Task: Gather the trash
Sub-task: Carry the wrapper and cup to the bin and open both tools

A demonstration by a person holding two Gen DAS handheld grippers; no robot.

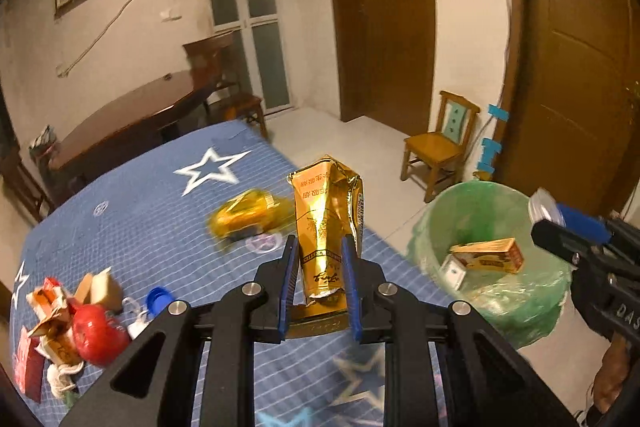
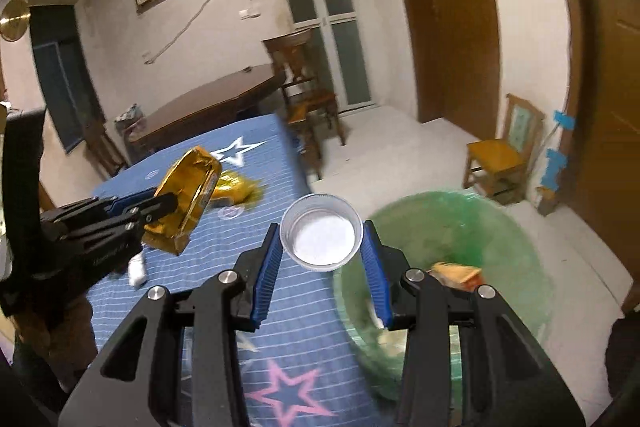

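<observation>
Gold foil fills your left claw: the crumpled gold carton stands upright between the blue pads, which press on both its sides, so you are grasping it, lifted above the blue star-print worktop. Your right claw is clenched on a clear plastic cup, mouth towards the camera, held at centre frame over the worktop's edge, just left of the green-lined bin.

Some collecting is already done. In the left view the bin at right of frame holds an orange-and-gold box and a small white item beside it; deeper contents are too blurred to name.

Plenty is left. A second gold wrapper lies on the worktop just left of the carton, smeared by blur. At lower left of that frame sits a heap: red-and-white torn packaging, a shiny red round thing, a tan box, a blue bottle cap and white scraps.

By my reading, you are under halfway: two pieces in hand, neither yet over the bin's mouth, and the heap untouched.
</observation>
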